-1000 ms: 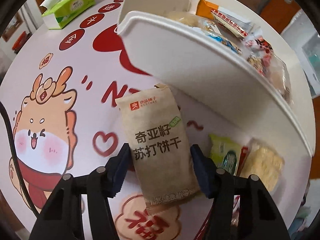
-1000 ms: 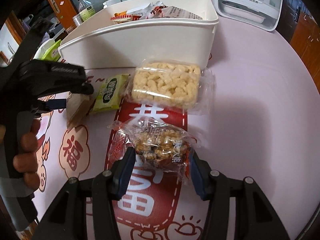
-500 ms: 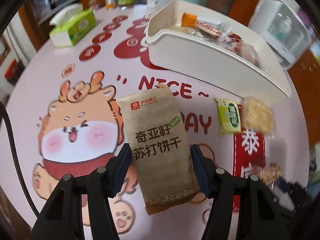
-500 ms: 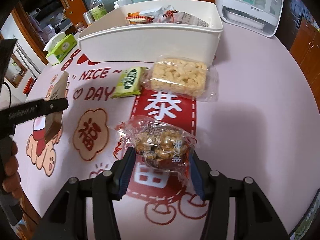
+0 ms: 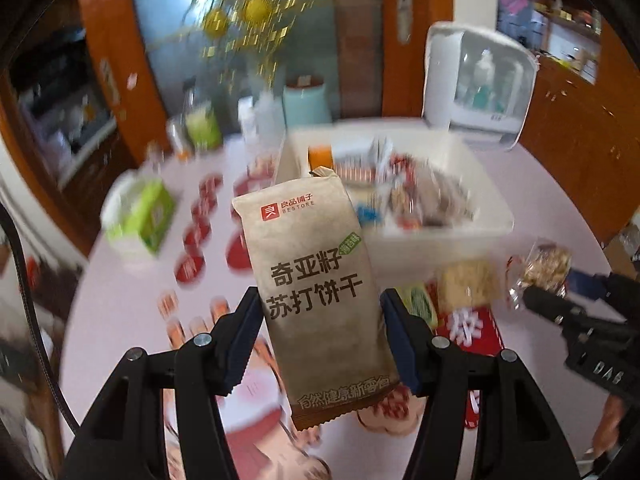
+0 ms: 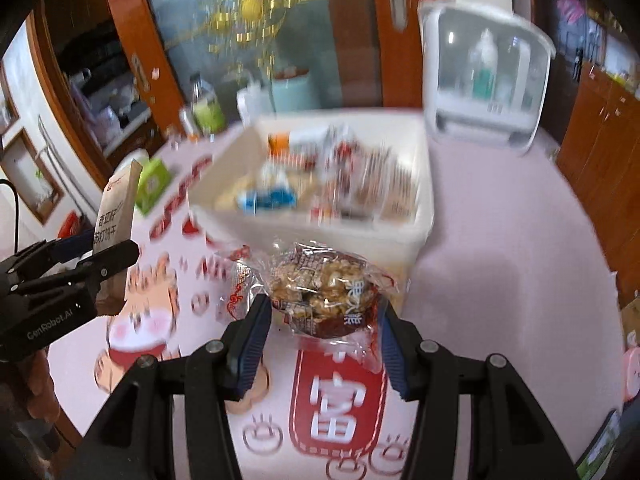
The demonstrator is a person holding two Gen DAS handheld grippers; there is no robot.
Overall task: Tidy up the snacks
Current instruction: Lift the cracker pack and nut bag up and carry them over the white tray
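Clearly "BESTORE" marks the brown packet [image 5: 316, 288] in the left claw [image 5: 320, 336]

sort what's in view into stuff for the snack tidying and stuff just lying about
For the job: cracker pack, nut bar, white bin, rice cake, green packet.

Lying about: tissue box, bottles, clear box.

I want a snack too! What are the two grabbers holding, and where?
Left gripper: brown cracker packet, by its lower sides. Right gripper: clear nut snack pack, by its sides.
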